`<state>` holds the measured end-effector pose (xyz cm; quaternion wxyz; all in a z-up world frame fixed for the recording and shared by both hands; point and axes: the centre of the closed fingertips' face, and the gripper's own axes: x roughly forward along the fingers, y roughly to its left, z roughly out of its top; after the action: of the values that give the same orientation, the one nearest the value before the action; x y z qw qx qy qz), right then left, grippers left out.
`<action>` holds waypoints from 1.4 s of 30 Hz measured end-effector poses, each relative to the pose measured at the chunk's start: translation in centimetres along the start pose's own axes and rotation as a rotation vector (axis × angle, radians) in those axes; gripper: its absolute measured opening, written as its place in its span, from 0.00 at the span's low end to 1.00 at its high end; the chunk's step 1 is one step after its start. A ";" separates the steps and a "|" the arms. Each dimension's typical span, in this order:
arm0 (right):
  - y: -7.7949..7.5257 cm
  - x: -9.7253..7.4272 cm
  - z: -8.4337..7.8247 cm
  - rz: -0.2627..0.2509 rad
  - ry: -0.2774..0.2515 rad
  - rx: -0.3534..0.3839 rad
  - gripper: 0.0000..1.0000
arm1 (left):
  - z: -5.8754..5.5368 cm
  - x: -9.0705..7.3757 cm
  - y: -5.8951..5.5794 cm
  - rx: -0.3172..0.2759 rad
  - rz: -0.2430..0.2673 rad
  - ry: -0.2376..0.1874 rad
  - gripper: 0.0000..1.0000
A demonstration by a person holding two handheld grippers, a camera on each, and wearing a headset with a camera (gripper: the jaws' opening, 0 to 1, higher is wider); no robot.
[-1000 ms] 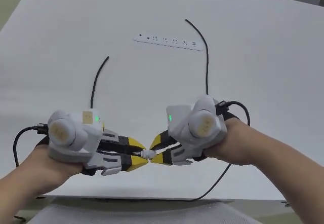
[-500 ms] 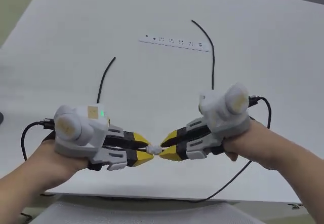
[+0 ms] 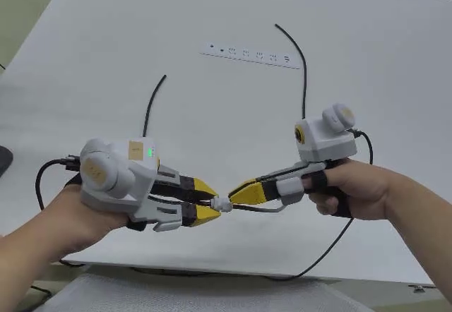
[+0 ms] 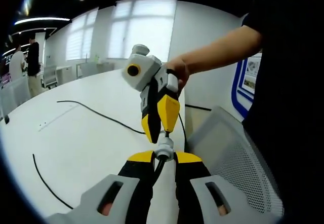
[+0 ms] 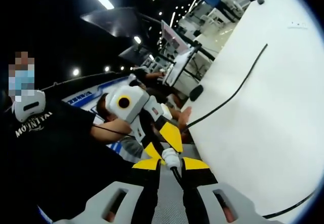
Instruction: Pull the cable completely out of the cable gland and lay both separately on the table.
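The white table (image 3: 106,37) is carrying a power strip (image 3: 251,54) near its far edge, and both tools are being held in the air over its near edge, tip to tip.

The left gripper (image 3: 206,202) is coming in from the left with its jaws closed down to a narrow gap on the cable gland (image 3: 221,204). In the left gripper view the gland is sitting right between the yellow tips. The right gripper (image 3: 244,192) is facing it from the right, jaws nearly together and pinching the cable (image 3: 265,210) just beside the gland. The free length of the cable is sagging back under that gripper.

The cable is looking thin, light and limp, so it is likely bending rather than pushing. A grip close to the gland, as here, should be giving the straightest pull. Its smooth jacket may be slipping through the pads if the gland's seal is dragging on it.

The gland is looking like a small, hard, light plastic piece. It should be taking a firm squeeze across its body, though it may be twisting or popping out of the tips under a sideways tug.
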<state>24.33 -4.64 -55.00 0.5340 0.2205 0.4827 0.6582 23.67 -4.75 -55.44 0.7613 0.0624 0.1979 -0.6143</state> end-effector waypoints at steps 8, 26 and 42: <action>0.5 1.2 -1.4 0.046 0.078 -0.001 0.10 | 0.1 0.3 -0.2 0.018 -0.010 0.008 0.15; -0.1 1.2 -2.0 -0.223 0.236 -0.570 0.06 | -0.5 0.4 -0.4 -0.057 -0.031 0.011 0.15; -1.2 1.9 -1.5 -0.545 0.343 -0.984 0.07 | -1.1 0.0 0.2 -0.130 -0.018 0.023 0.15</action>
<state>23.05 -3.54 -57.11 0.6378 -0.2951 0.2392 0.6700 23.64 -4.34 -56.48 0.7559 0.0182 0.2464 -0.6062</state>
